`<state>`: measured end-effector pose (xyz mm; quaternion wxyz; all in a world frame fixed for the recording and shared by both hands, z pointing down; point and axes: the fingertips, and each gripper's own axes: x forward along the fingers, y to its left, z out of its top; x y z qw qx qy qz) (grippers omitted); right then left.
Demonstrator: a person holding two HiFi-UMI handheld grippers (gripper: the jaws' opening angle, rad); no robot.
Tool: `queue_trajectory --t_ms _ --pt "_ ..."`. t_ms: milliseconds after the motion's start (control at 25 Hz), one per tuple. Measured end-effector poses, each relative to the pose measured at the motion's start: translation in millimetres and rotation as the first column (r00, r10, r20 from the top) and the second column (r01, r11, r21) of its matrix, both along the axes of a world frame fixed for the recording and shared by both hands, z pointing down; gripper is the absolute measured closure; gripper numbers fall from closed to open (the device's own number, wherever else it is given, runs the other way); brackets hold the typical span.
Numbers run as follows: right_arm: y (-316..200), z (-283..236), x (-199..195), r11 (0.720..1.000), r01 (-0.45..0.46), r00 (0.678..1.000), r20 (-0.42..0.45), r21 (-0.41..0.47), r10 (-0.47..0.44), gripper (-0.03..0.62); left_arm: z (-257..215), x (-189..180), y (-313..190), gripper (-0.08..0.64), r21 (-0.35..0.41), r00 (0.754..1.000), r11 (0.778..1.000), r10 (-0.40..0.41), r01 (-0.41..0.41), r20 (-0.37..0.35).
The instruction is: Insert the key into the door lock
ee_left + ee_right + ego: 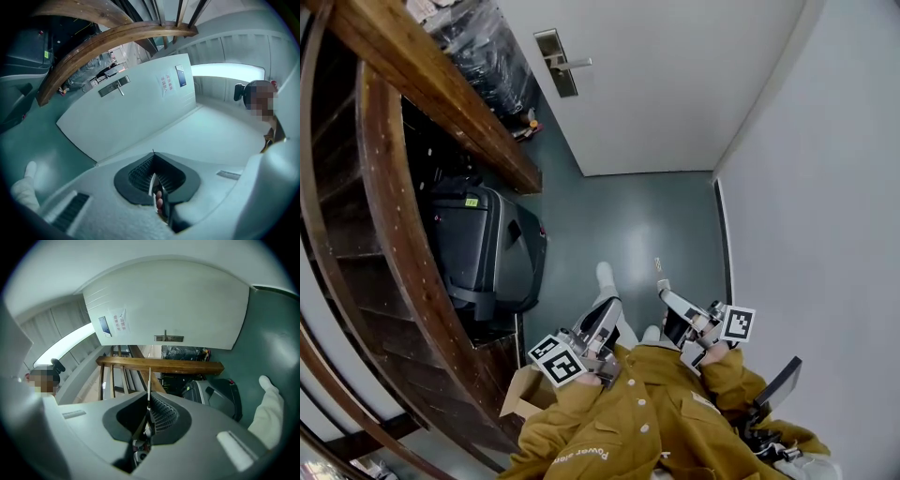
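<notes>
The white door [675, 84] stands ahead, with its metal lock plate and lever handle [558, 62] at its left side; the same lock plate [114, 86] [168, 338] shows in both gripper views. My right gripper [663, 287] is shut on a thin key [657, 266], whose blade [149, 380] sticks out edge-on past the jaws [148, 401]. It is held out over the floor, well short of the door. My left gripper [612, 305] [153, 161] hangs beside it, jaws shut with nothing in them.
A curved wooden stair rail [441, 103] runs along the left, with a dark grey case [483, 248] and black bags [487, 56] under it. A cardboard box [520, 394] sits near my left side. A white wall [825, 187] closes the right. Paper notices [166, 85] hang on the door.
</notes>
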<state>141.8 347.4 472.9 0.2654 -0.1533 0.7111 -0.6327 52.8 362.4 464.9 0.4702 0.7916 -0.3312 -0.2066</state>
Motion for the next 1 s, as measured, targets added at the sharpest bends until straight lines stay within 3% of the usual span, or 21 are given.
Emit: queue_trajectory --t_ms 400,680,1000 --pt "-159.0 -2.0 -67.1 0.999 -0.047 0.999 -0.025 -0.021 0.047 0.565 1.8 -70.7 -159.0 0.558 -0.035 0.996 0.999 0.024 -0.027 -0.084" --pt "-252.9 -28.1 -118.3 0.997 -0.073 0.997 -0.025 0.003 0.073 0.565 -23.3 -123.5 -266.8 0.557 0.01 0.998 0.999 0.053 -0.053 -0.035" --pt "-317.4 -23.5 -115.1 0.992 -0.122 0.992 -0.036 -0.021 0.121 0.565 -18.1 -133.8 -344.5 0.558 0.001 0.996 0.996 0.087 -0.087 -0.028"
